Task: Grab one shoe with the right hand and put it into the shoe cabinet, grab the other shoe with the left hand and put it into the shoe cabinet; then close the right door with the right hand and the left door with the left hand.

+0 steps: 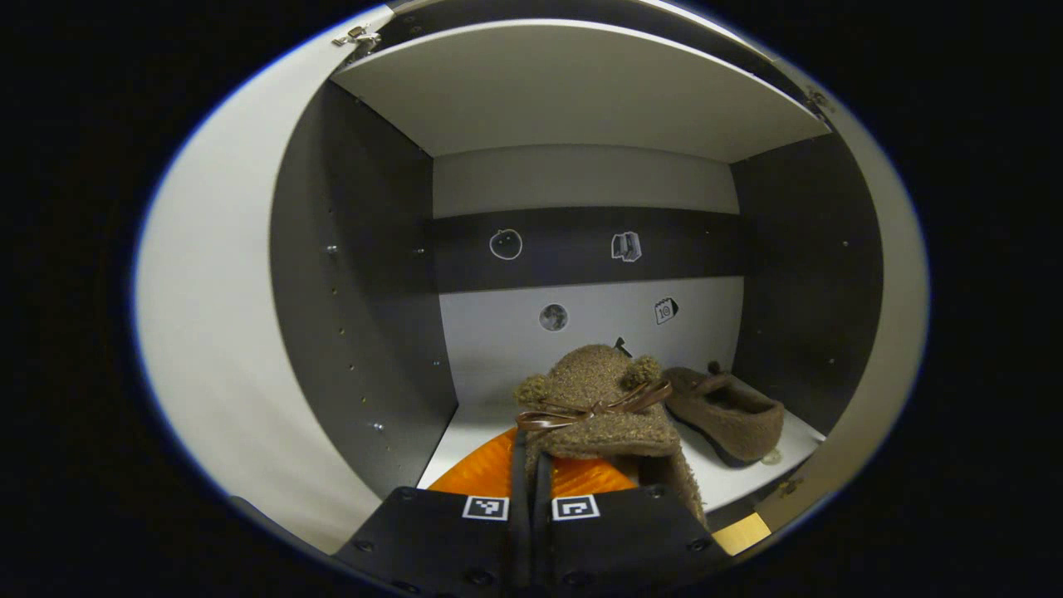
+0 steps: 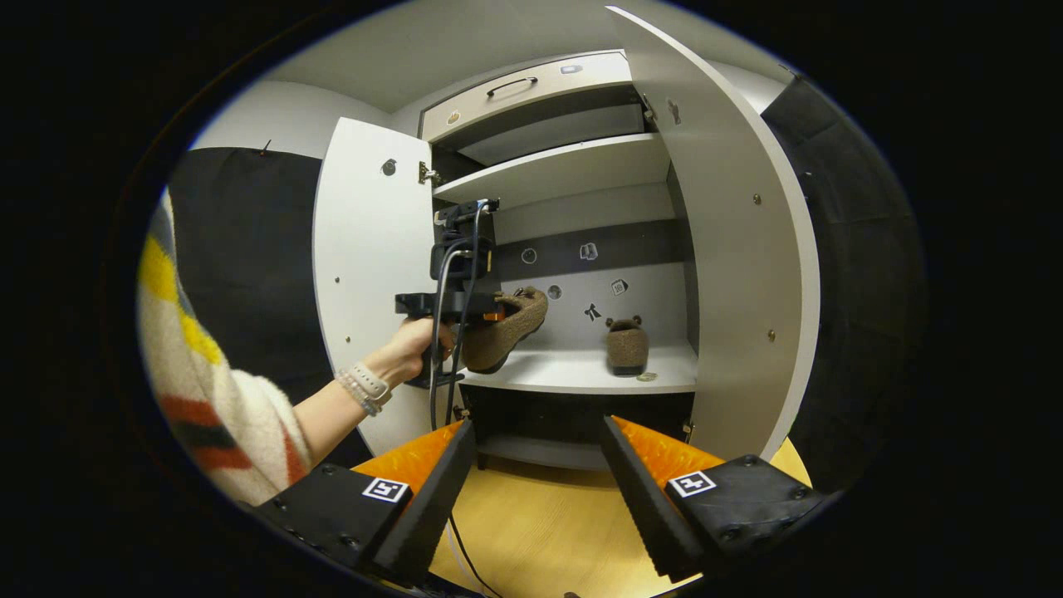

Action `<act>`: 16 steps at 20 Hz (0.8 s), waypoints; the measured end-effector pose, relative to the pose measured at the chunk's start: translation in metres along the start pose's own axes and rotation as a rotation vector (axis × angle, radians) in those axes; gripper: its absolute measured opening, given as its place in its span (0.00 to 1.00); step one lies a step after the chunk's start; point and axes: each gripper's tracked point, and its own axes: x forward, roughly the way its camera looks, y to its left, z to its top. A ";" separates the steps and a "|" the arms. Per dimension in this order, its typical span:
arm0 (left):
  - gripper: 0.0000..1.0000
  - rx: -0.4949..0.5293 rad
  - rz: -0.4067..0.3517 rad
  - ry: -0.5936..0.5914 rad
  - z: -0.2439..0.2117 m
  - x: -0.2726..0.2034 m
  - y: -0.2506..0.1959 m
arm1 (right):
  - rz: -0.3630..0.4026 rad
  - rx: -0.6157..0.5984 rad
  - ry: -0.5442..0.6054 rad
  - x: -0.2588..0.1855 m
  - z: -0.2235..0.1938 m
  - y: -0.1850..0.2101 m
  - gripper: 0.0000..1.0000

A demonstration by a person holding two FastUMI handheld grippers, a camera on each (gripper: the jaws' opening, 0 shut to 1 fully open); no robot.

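My left gripper is shut on a brown fuzzy shoe with a ribbon bow, holding it just above the left part of the white cabinet shelf. The other brown shoe lies on the shelf to its right. In the right gripper view, a hand holds the left gripper with its shoe inside the cabinet. The second shoe rests on the shelf. My right gripper stands open and empty, back from the cabinet and low in front of it.
Both cabinet doors stand open: the left door and the right door. An upper shelf and a drawer sit above. A small flat object lies near the shelf's front edge. Wooden floor lies below.
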 end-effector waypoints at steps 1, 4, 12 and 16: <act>0.05 -0.002 0.008 0.014 -0.002 0.016 0.001 | 0.001 -0.003 0.004 0.002 0.000 -0.003 0.98; 0.05 -0.001 0.016 0.074 -0.018 0.059 0.000 | 0.011 -0.022 0.008 0.008 0.002 -0.008 0.98; 0.05 0.001 -0.005 0.197 -0.061 0.109 -0.012 | 0.022 -0.022 0.036 0.021 -0.003 -0.015 0.98; 0.30 0.028 -0.005 0.168 -0.052 0.110 -0.011 | 0.010 -0.004 0.021 0.025 0.001 -0.021 0.98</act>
